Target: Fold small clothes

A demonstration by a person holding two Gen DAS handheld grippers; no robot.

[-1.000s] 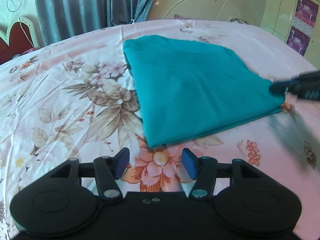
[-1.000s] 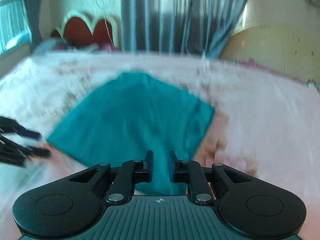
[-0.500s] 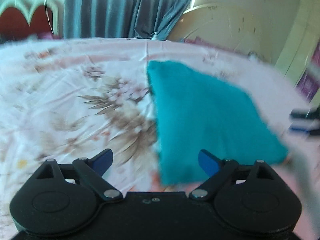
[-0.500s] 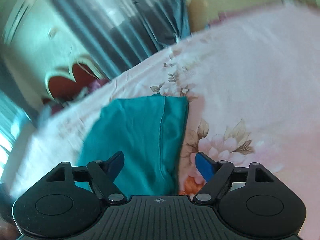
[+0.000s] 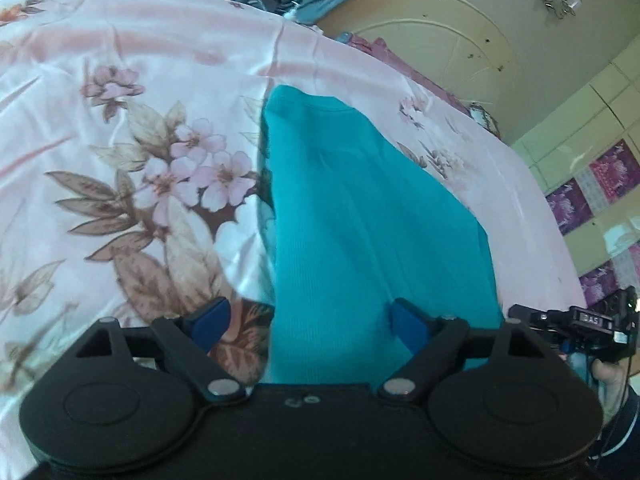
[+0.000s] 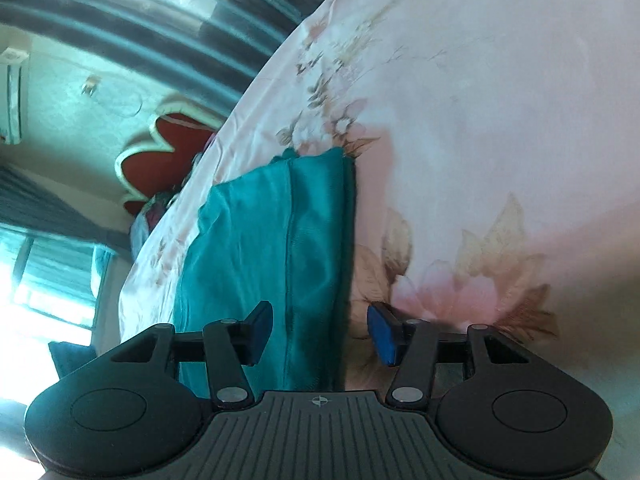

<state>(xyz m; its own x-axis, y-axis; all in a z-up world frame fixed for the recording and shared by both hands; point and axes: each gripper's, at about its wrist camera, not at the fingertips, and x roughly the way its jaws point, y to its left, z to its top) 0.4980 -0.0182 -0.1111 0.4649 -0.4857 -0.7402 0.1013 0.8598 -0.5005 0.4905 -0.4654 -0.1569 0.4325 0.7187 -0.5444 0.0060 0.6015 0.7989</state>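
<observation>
A teal folded garment (image 5: 360, 220) lies flat on a pink floral bedsheet (image 5: 120, 120). My left gripper (image 5: 308, 326) is open, its blue fingers straddling the garment's near left edge. In the right wrist view the same garment (image 6: 272, 240) runs away from me, and my right gripper (image 6: 320, 330) is open with its jaws either side of the garment's right edge. The right gripper also shows at the right edge of the left wrist view (image 5: 576, 320), held in a hand.
The bedsheet (image 6: 480, 120) covers the whole bed. Blue curtains (image 6: 160, 12) and a red scalloped headboard (image 6: 168, 152) stand at the far end. A pale round wooden panel (image 5: 440, 48) leans beyond the bed, beside a tiled wall (image 5: 600, 168).
Both grippers have moved in low over the garment's near edge and tilted. The right gripper went from shut to open. The left opened wider.
</observation>
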